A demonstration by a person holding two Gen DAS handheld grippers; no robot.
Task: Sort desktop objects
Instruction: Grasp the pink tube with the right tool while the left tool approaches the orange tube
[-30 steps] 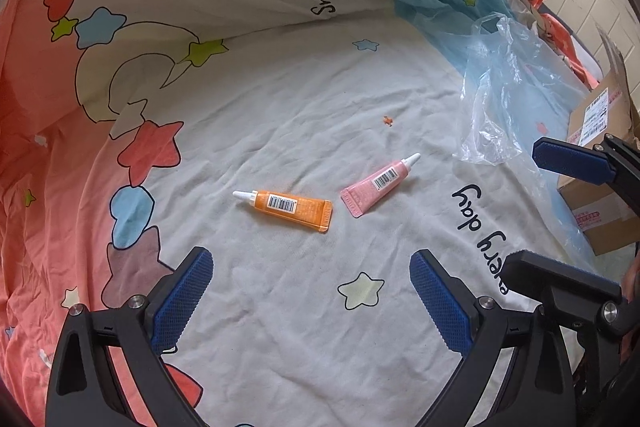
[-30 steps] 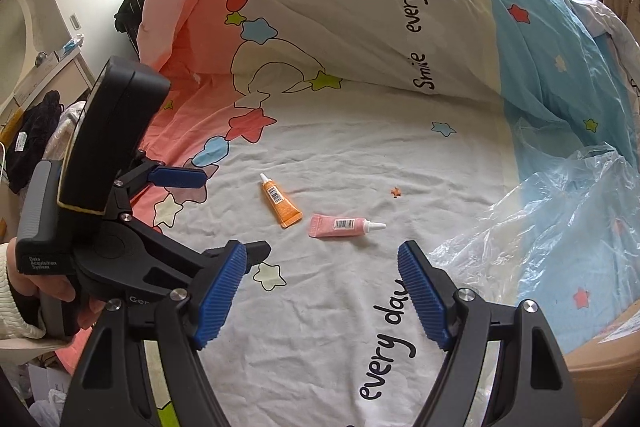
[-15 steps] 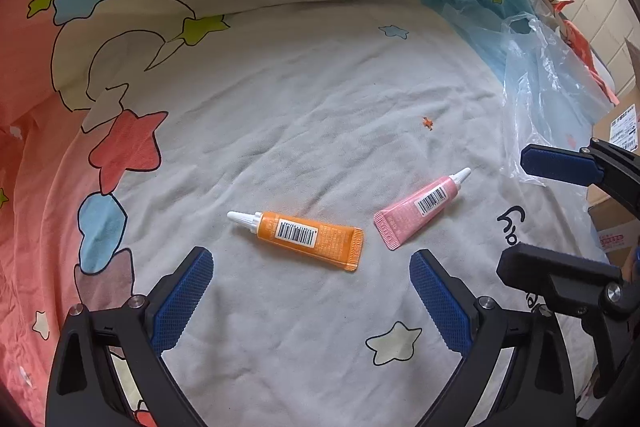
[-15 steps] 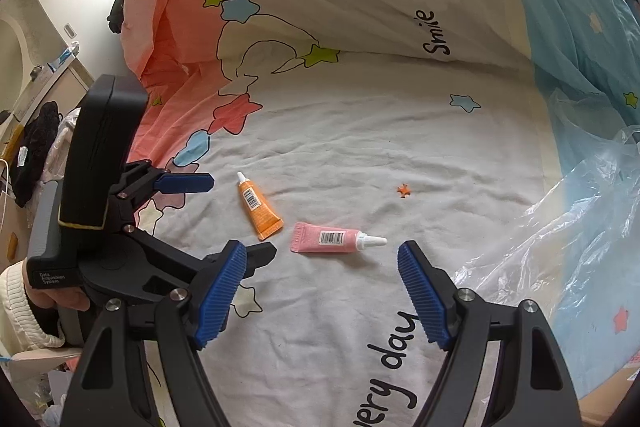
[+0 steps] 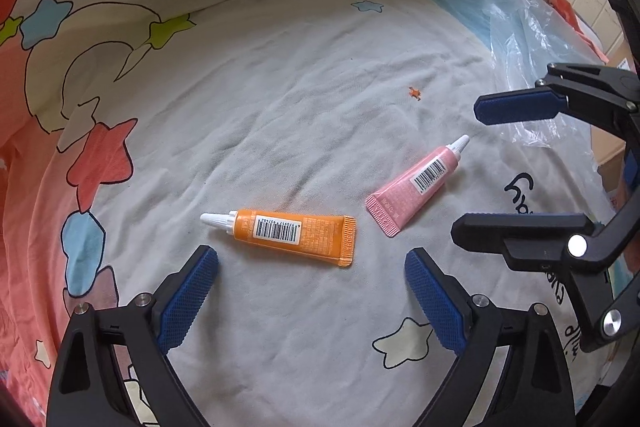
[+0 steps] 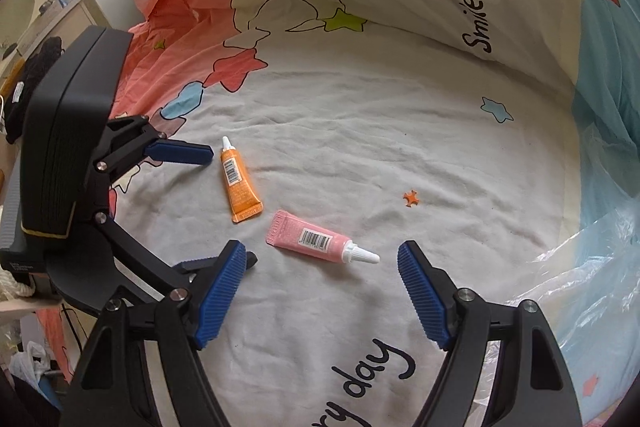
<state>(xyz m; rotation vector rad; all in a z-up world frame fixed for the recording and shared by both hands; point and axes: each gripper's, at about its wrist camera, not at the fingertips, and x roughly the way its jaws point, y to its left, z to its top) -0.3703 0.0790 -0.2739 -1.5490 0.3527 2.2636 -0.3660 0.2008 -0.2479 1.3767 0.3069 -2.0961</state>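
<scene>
Two tubes lie flat on a bed covered by a star-printed sheet (image 5: pixel 280 115). The orange tube (image 5: pixel 286 235) lies just beyond the left hand-held gripper (image 5: pixel 312 291), whose jaws stand wide and empty, white cap pointing left. The pink tube (image 6: pixel 316 237) lies between and just beyond the tips of the right hand-held gripper (image 6: pixel 322 285), likewise wide open and empty, cap pointing right. The tubes lie near each other, not touching. A clear plastic bag (image 5: pixel 524 39) lies at the far right.
</scene>
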